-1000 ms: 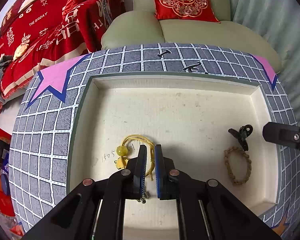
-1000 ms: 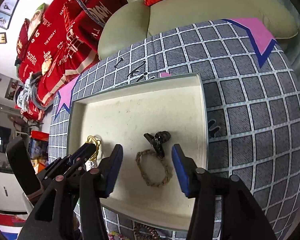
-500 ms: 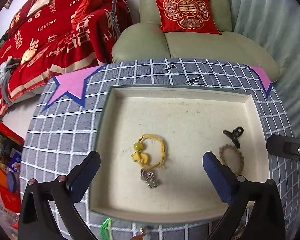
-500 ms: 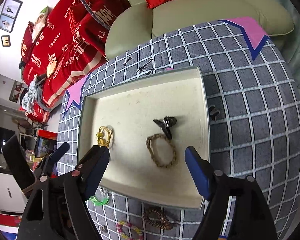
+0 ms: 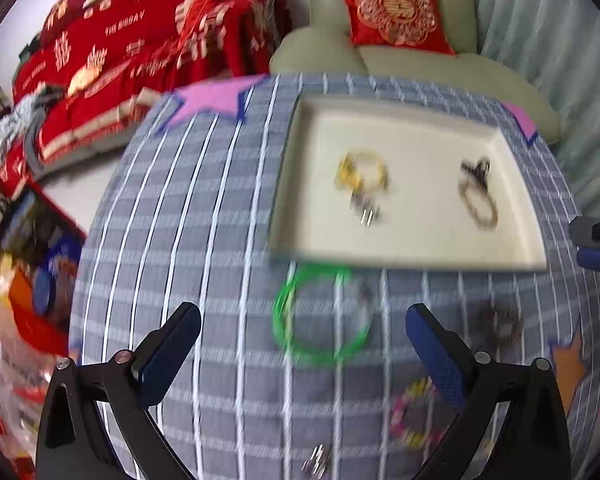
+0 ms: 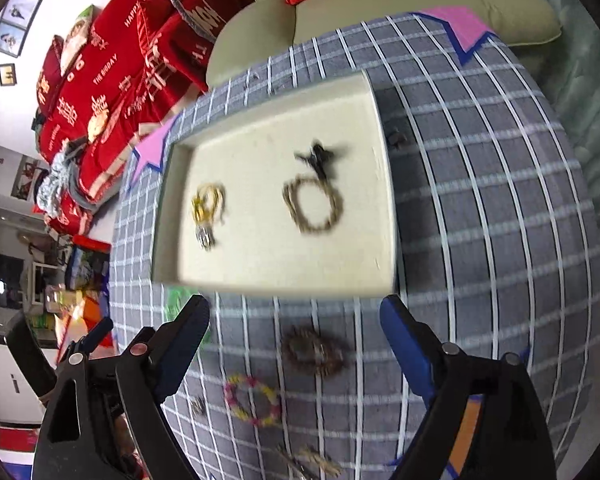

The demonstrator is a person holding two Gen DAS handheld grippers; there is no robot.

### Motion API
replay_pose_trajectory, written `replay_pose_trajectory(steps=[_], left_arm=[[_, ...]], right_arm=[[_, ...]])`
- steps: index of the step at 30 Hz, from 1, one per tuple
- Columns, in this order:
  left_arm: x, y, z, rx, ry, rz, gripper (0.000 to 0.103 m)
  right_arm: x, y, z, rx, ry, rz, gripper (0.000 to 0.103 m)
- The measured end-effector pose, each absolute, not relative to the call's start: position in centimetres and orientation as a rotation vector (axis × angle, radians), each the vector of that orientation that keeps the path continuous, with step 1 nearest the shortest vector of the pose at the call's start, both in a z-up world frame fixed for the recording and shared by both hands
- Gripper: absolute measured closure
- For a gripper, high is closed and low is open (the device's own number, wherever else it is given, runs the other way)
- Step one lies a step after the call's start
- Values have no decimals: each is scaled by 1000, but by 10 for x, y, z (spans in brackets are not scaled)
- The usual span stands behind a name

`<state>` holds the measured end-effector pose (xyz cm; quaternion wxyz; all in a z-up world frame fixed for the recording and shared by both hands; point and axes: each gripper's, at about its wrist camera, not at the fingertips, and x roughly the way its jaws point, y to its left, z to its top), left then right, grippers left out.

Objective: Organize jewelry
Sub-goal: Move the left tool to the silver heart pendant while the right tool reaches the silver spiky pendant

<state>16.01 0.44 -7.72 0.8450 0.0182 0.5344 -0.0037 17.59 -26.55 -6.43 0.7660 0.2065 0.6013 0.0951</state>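
A cream tray (image 5: 512, 240) (image 6: 386, 216) lies on the grey checked cloth. In it are a yellow bracelet (image 5: 362, 170) (image 6: 208, 202), a small silver piece (image 5: 366, 208) (image 6: 205, 236), a beaded brown bracelet (image 5: 480, 208) (image 6: 314, 206) and a black clip (image 5: 476, 168) (image 6: 318, 156). On the cloth in front lie a green ring (image 5: 318, 316), a dark brown bracelet (image 5: 498, 324) (image 6: 314, 350) and a pink-yellow bracelet (image 5: 414, 416) (image 6: 254, 400). My left gripper (image 5: 300, 344) is open above the green ring. My right gripper (image 6: 294, 332) is open above the dark bracelet.
A small metal item (image 5: 318, 460) lies near the cloth's front edge, and more small pieces (image 6: 308, 464) lie in front of the right gripper. A dark hair clip (image 6: 396, 138) lies right of the tray. A beige sofa (image 5: 440, 64) with a red cushion stands behind.
Both grippers have pulled back out of the tray and stand over the cloth in front of it. The left gripper opened and left the silver piece by the yellow bracelet.
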Motion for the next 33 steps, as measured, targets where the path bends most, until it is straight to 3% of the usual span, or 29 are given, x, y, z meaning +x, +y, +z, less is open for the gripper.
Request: replay_pose_trajectory(steps=[9, 23, 28, 33], left_arm=[[86, 44, -106, -10, 1250, 58, 0], [61, 35, -135, 41, 1295, -10, 0], [61, 27, -136, 80, 1283, -55, 0], [67, 17, -138, 107, 1277, -83, 0]], right_arm=[[106, -245, -88, 349, 1411, 211, 14], [33, -200, -113, 158, 1480, 277, 15], [28, -193, -120, 159, 1481, 284, 36], [27, -182, -125, 116, 1471, 289, 50]])
